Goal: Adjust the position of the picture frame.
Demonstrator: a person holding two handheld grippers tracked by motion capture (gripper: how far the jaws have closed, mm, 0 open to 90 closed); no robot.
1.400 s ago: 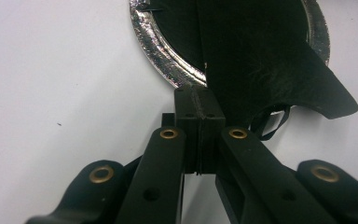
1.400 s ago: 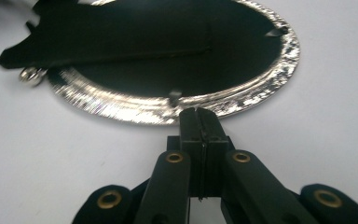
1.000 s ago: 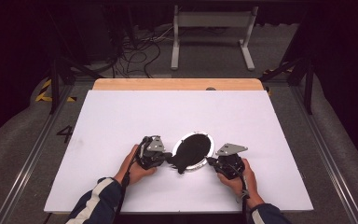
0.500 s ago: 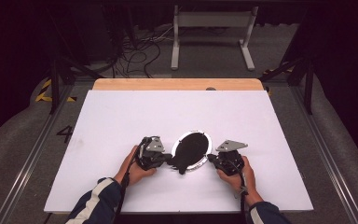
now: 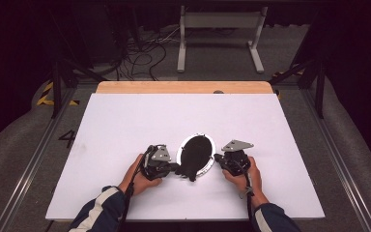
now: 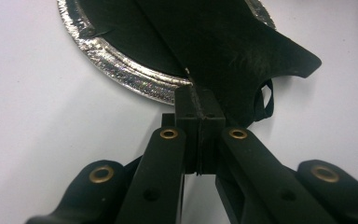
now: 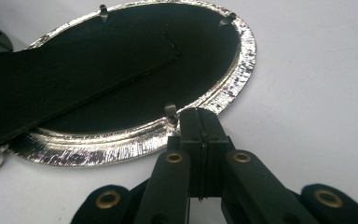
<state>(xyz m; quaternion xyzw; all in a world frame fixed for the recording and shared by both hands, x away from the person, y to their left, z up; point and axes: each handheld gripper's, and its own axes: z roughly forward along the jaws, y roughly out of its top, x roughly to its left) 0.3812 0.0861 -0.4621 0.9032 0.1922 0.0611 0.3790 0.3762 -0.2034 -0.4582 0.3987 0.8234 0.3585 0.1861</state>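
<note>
Silver-rimmed oval frame on table, black cloth inside.

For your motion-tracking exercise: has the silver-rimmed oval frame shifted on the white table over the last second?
No. The oval frame sits at the same spot against the table's wooden far edge, between the left gripper and right gripper.

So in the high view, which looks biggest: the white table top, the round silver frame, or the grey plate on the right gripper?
1. White table top, by far the biggest.
2. Round silver frame.
3. Grey plate, the smallest.
</note>
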